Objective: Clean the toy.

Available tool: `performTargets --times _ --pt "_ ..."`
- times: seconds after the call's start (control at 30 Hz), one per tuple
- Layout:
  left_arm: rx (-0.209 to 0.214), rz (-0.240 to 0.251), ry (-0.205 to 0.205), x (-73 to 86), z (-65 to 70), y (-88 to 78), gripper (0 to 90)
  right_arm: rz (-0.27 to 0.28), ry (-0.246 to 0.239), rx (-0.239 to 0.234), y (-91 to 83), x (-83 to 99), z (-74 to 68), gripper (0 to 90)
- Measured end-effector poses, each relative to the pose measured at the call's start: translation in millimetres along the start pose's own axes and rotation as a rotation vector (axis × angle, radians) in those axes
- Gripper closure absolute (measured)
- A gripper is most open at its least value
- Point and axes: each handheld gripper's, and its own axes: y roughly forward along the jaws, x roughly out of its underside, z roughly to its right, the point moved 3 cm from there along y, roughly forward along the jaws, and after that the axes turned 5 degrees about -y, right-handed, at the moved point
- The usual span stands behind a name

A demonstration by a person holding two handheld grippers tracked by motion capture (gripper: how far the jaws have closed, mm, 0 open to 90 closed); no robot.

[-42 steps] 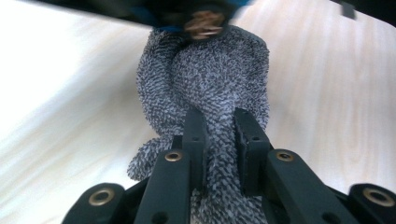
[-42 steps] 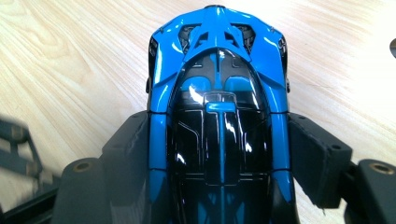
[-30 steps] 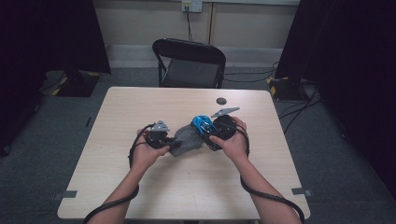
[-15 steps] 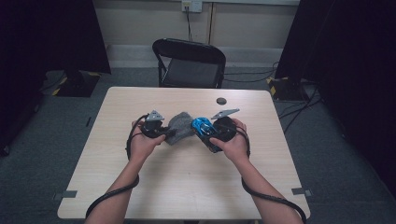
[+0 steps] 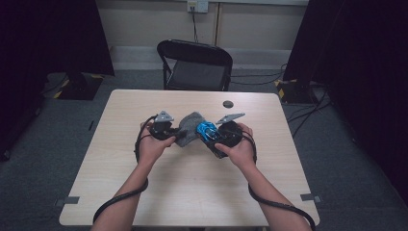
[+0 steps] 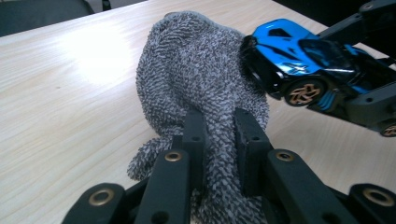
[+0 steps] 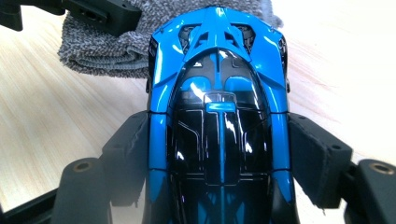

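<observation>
The step in hand is judged to be wiping: a toy car is held steady while a cloth is worked against it. Nearest, in the right gripper view, the right gripper [image 7: 219, 163] clamps the blue toy car [image 7: 218, 107] across its flanks, one padded jaw on each side; the car's roof faces the camera and its far end touches the grey cloth [image 7: 107, 44]. In the left gripper view, the left gripper [image 6: 219, 135] is closed on a bunched fold of that cloth, the two jaws pinching it tight; the free part of the cloth rises ahead of the jaws and presses against the end of the car.

In the high view both grippers meet just above the middle of the table [image 5: 144, 192], cloth and car between them; the car sits on the person's right, the cloth on the left.

The next move, by judgement, calls for drawing the cloth along the bodywork while the right grip keeps the car from turning; pressure should stay light, since the car is held only by its sides and may slip.

The car is glossy blue with a black canopy, black vents and bronze-spoked wheels; highlights show a smooth, hard shell. The cloth is a coarse, knitted grey weave, soft and crumpled.

Farther off, a small dark disc [image 5: 228, 104] lies near the far edge of the table; beyond it stands a black folding chair [image 5: 195, 65].
</observation>
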Motion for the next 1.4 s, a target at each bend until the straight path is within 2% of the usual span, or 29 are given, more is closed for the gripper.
performTargets --times 0.3,0.9,1.4 --pt "0.038 -0.007 -0.005 3.7 8.4 5.1 77.2 -0.007 -0.006 0.001 1.3 -0.7 -2.6 28.3" --pt "0.072 -0.042 0.044 10.3 24.5 13.2 77.2 -0.013 -0.002 -0.007 1.3 -2.1 -1.6 28.3" --pt "0.109 -0.049 0.062 17.9 40.7 21.6 77.2 -0.018 0.007 -0.001 2.6 0.5 1.0 28.4"
